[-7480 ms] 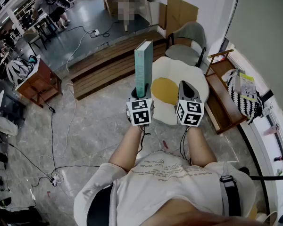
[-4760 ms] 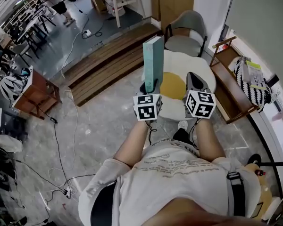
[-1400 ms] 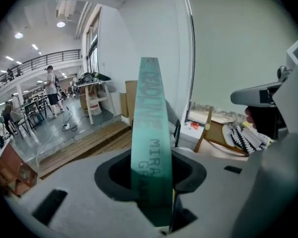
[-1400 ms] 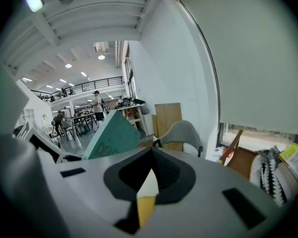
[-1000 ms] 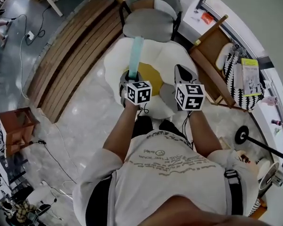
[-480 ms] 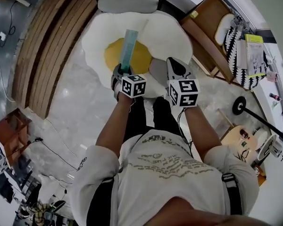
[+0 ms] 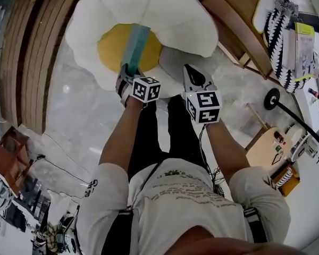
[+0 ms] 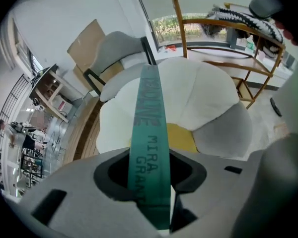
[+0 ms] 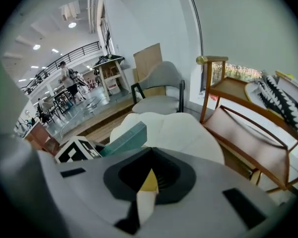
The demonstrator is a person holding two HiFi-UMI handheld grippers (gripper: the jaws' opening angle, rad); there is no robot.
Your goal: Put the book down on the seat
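A teal book stands on edge in my left gripper, whose jaws are shut on its lower end. In the left gripper view its spine runs up between the jaws. The book hangs over the yellow centre of the egg-shaped seat cushion, which is white round the edge. I cannot tell if the book touches the seat. My right gripper is beside it at the seat's near edge, shut and empty. The right gripper view also shows the book and the seat.
A wooden rack holding a striped bag stands right of the seat. A grey chair is behind it. Wooden steps lie to the left. A black stand base and a small wooden table stand on the floor.
Both grippers have come forward and down over the seat. The book has tipped from nearly upright to leaning over the yellow centre, still in the left gripper.
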